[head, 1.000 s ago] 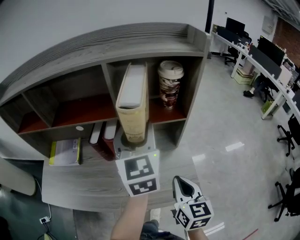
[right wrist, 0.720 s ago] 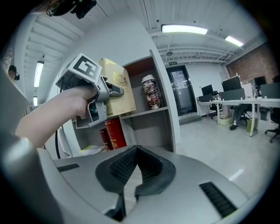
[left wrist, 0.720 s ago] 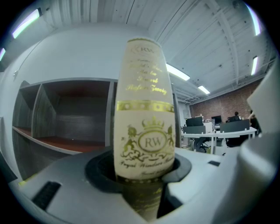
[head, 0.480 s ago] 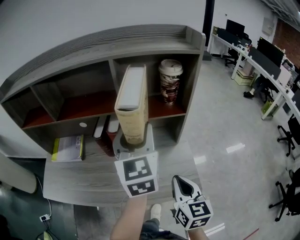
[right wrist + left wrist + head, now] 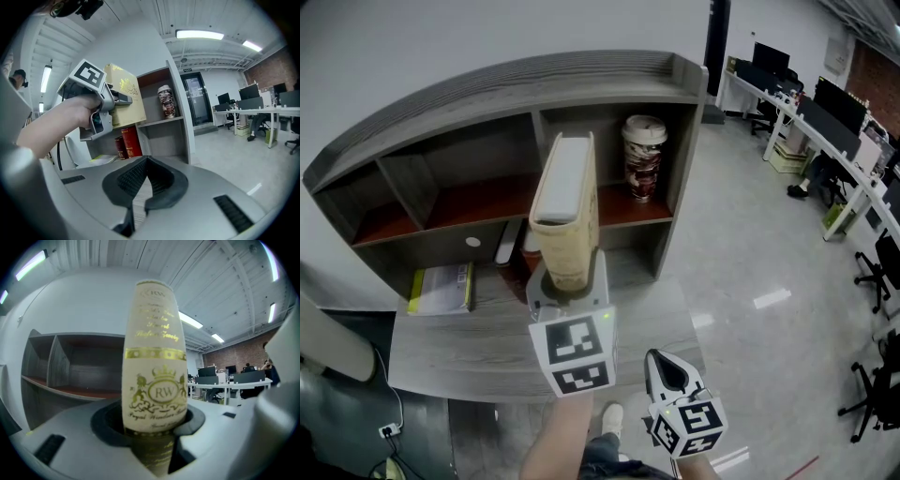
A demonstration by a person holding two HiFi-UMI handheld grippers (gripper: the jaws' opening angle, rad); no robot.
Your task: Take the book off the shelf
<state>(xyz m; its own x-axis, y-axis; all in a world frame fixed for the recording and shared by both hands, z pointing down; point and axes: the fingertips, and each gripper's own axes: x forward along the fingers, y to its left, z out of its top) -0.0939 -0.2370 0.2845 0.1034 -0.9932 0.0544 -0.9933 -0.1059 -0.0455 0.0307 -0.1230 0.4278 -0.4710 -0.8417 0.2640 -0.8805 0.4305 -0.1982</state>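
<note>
A thick cream book point(image 5: 565, 211) with gold print on its spine point(image 5: 154, 371) stands upright in front of the grey shelf unit point(image 5: 487, 84), outside its cubby. My left gripper point(image 5: 567, 277) is shut on the book's lower end, and its jaws point(image 5: 152, 425) clasp both sides. In the right gripper view the book point(image 5: 124, 101) and the left gripper point(image 5: 105, 110), held by a hand, show at the upper left. My right gripper point(image 5: 667, 373) hangs low at the right, shut with nothing in it point(image 5: 140, 187).
A tall patterned paper cup point(image 5: 643, 155) stands in the right cubby. Red books point(image 5: 126, 143) stand under the shelf board, and a yellow-green booklet point(image 5: 441, 288) lies on the grey desk top point(image 5: 469, 347). Office desks and chairs point(image 5: 825, 122) fill the right.
The left gripper has drawn back from the shelf with the book, so the book is further out of its cubby. The right gripper looks the same.
</note>
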